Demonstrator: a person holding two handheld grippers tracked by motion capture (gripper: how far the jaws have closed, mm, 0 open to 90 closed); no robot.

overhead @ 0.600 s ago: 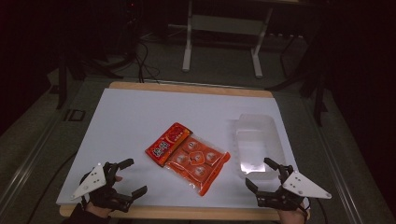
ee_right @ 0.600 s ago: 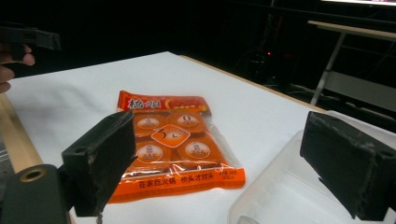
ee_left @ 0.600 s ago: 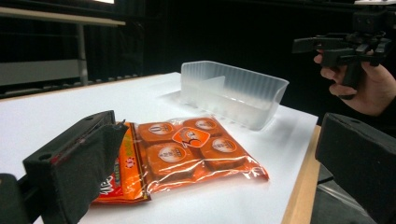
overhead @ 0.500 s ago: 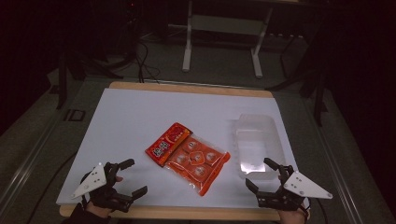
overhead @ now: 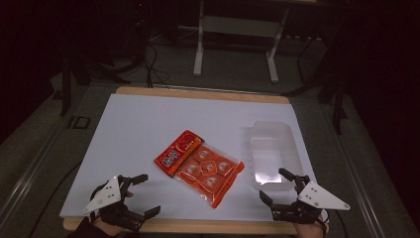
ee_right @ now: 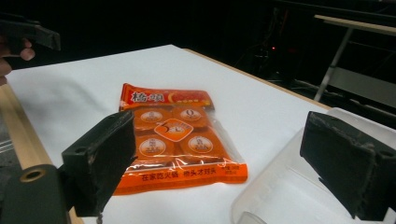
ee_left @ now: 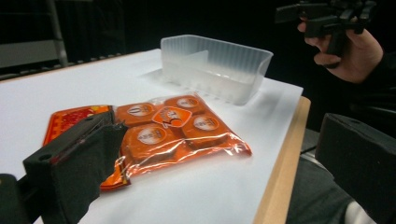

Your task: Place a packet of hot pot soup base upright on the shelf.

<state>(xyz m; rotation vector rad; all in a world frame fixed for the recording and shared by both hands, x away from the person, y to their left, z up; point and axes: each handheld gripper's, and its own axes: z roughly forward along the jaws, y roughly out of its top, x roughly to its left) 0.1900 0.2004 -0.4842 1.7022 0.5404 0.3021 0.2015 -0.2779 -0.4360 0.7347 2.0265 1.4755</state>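
Both claws sit at the near edge of the worktop (overhead: pixel 148 119), each held from below by a hand: the left claw (overhead: pixel 141 196) at the near left corner, its two black jaws spread wide with nothing between them, and the right claw (overhead: pixel 280 187) at the near right corner, likewise spread and empty, a grey three-cornered plate on top of each. Just beyond them, near the middle of the white surface, lies an orange snack packet (overhead: pixel 200 167), flat and turned at an angle, its red printed header pointing toward the far left and its clear part showing round orange pieces in rows. In the left claw's own view the packet (ee_left: pixel 159 130) lies just past the jaw, apart from it; in the right claw's view it (ee_right: pixel 175 140) lies between the two jaws but farther off, untouched. To the right of the packet, near it but not touching, stands a clear plastic container (overhead: pixel 273 151), open at the top and empty, its near end just ahead of the right claw. Past the worktop's far wooden edge, a dark floor holds a metal frame's legs (overhead: pixel 235 44) and loose cables.
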